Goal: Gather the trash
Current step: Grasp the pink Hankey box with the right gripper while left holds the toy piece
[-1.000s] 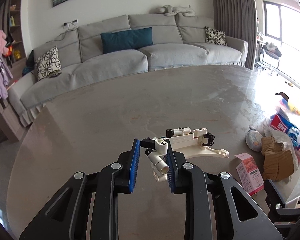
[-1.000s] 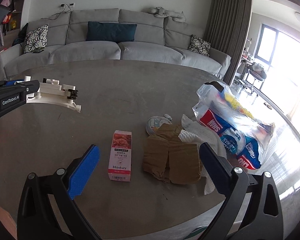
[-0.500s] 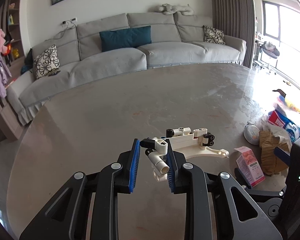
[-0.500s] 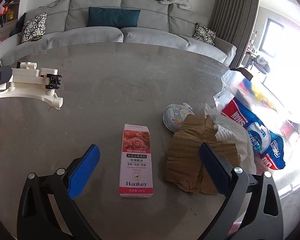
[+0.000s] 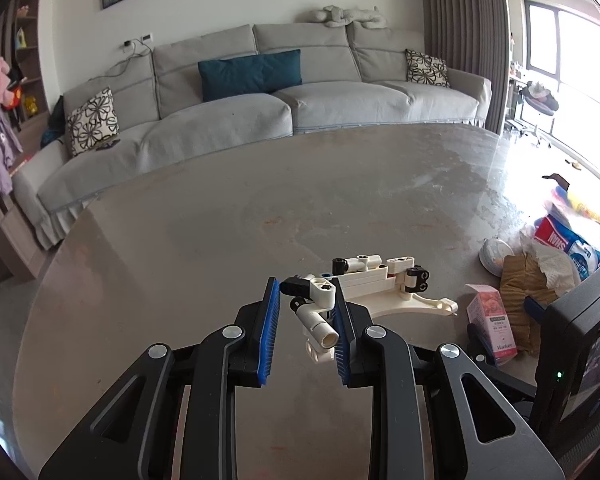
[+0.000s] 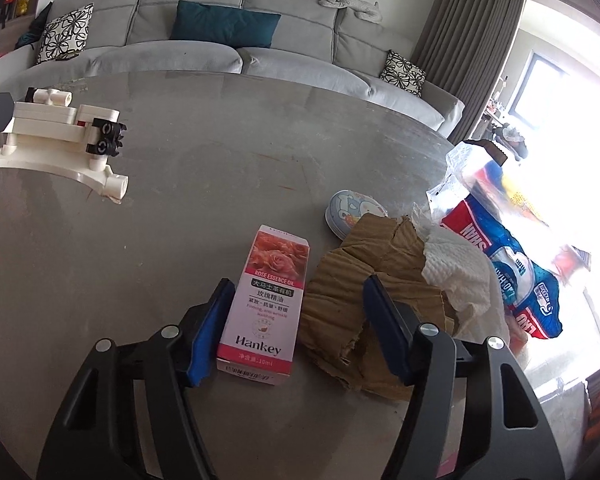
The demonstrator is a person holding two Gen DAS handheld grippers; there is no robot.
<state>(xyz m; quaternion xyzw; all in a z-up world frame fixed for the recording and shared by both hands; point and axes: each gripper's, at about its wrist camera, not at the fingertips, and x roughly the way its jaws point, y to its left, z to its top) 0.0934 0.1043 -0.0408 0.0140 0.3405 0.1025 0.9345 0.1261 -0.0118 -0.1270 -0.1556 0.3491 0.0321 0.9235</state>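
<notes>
Across the lower middle of the right wrist view, the right tongs (image 6: 296,328) were closing around a pink and white carton (image 6: 266,304) marked as rose essence oil, which lay flat on the grey worktop (image 6: 220,168). Its left blue pad (image 6: 212,332) stood just beside the carton's left edge, though contact could not be made out, while the right pad (image 6: 384,328) stood apart from the carton, over a torn piece of brown cardboard (image 6: 368,276). Crumpled white paper towel (image 6: 460,276) lay against the cardboard's right side, and a small round tin (image 6: 354,212) with a cartoon print sat just above it in the frame. At the right edge a clear plastic bag (image 6: 500,216) held blue and red packs, partly washed out by window glare. In the left wrist view the left tongs (image 5: 306,328) stood low and central, part closed, with a white and black toy building-brick piece (image 5: 374,286) between the pads; the right pad (image 5: 340,336) touched it, whereas a gap showed beside the left pad (image 5: 270,336), so a firm grip could not be confirmed. That same brick piece appeared at the upper left of the right wrist view. A long grey sofa (image 5: 260,112) with a teal cushion (image 5: 250,74) filled the background beyond the worktop.
</notes>
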